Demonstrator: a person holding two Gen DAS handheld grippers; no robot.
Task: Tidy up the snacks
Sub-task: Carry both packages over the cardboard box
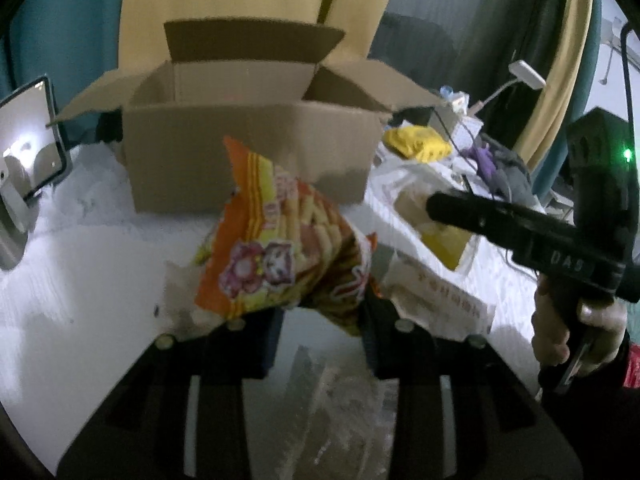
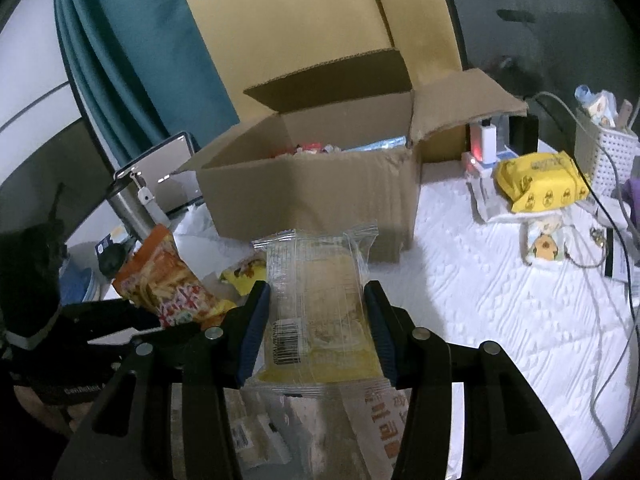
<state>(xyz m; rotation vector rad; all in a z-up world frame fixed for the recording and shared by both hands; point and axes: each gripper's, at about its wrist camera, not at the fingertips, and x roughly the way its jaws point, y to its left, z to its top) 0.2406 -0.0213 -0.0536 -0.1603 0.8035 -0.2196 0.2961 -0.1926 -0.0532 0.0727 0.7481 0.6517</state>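
Observation:
An open cardboard box (image 1: 248, 152) stands on the white table ahead; in the right wrist view the box (image 2: 312, 196) holds several snacks. My left gripper (image 1: 320, 312) is shut on an orange chip bag (image 1: 280, 240) and holds it above the table in front of the box. That bag also shows in the right wrist view (image 2: 168, 280). My right gripper (image 2: 316, 316) is shut on a clear-wrapped yellow cake packet (image 2: 320, 312), held in front of the box. The right gripper also shows in the left wrist view (image 1: 432, 202).
More snack packets (image 2: 304, 432) lie on the table below the grippers. A yellow wipes pack (image 2: 540, 182), a white basket (image 2: 608, 152), cables and bottles crowd the right side. A tablet on a stand (image 2: 160, 172) is left of the box.

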